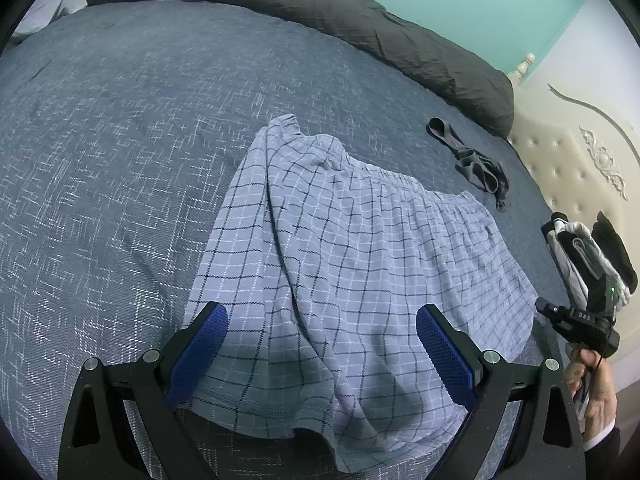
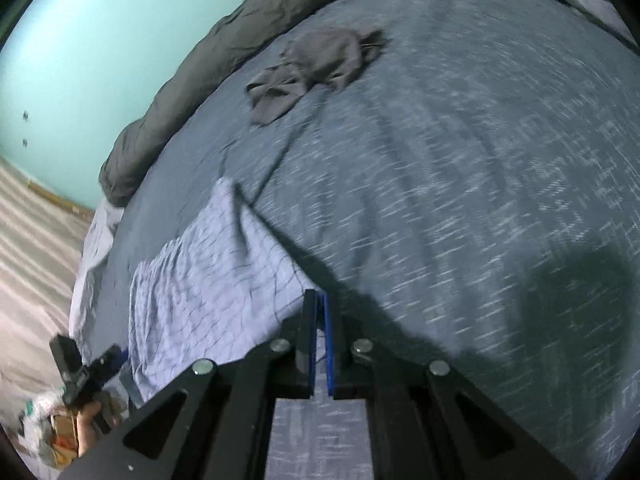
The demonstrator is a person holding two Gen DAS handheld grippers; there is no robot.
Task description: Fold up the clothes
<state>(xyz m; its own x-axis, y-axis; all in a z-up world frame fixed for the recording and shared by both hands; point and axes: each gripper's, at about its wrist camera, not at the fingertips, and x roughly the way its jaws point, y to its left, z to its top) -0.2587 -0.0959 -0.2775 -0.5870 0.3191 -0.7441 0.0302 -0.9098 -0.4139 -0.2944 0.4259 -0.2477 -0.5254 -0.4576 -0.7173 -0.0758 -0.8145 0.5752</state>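
Pale blue plaid shorts point(image 1: 360, 264) lie spread on the blue bedcover point(image 1: 120, 160), waistband toward the far side. My left gripper point(image 1: 320, 316) hovers over their near hem. It is open, its blue pads point(image 1: 202, 348) wide apart with nothing pinched. In the right wrist view my right gripper point(image 2: 318, 296) is shut, and the edge of the plaid shorts point(image 2: 208, 280) is drawn taut up to its tips. The picture there is blurred. A hand point(image 1: 592, 384) holding the right tool shows at the shorts' right edge.
A crumpled grey garment point(image 1: 476, 164) lies beyond the shorts. Folded black and white clothes point(image 1: 580, 256) are stacked at the right. A dark rolled duvet point(image 1: 320, 12) runs along the far side, and a cream headboard point(image 1: 580, 152) stands right of it. Floor point(image 2: 32, 260) borders the bed.
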